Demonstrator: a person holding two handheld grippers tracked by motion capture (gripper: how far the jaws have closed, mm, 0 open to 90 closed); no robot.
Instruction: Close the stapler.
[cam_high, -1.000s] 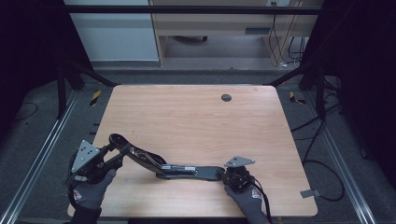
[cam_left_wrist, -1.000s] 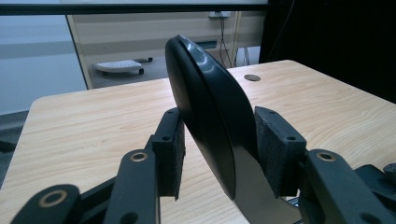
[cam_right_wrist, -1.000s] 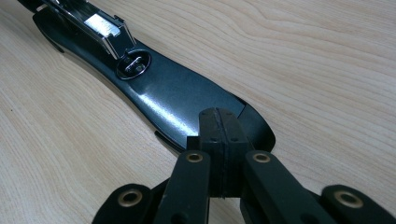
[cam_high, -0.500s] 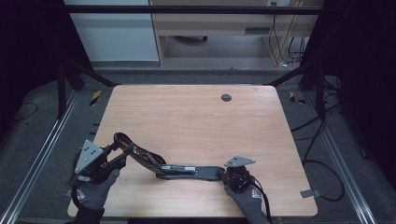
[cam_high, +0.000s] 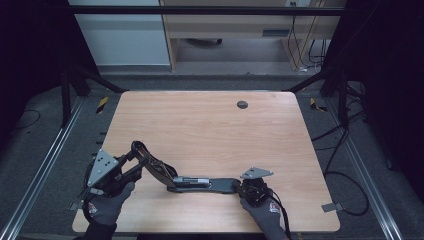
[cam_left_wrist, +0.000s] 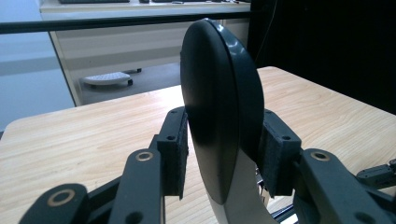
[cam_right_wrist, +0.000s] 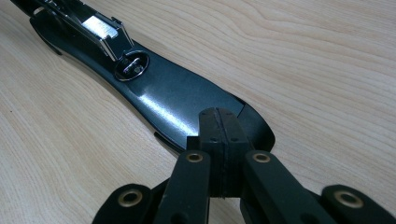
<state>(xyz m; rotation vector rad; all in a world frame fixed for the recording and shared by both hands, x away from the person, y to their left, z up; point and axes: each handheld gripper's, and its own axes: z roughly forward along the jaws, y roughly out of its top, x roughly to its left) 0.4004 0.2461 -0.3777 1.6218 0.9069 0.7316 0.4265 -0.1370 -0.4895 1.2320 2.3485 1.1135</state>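
stapler (cam_high: 192, 181) opened flat at 6 o'clock | left gripper (cam_left_wrist: 224, 154) jaws just closing, clamping its raised top arm (cam_left_wrist: 219, 121) | right gripper (cam_right_wrist: 218, 140) jaws shut together, pinning base (cam_right_wrist: 177, 100) | next: probably swinging arm down steadily

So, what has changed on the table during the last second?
The left gripper has just been closing its jaws on the raised stapler arm; the pads now press it on both sides. The right gripper stayed shut, pressing the stapler base onto the table.

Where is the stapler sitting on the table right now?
In the high view the opened stapler lies near the table's front edge, its raised top arm between the left tongs, its flat base tip under the shut right tongs.
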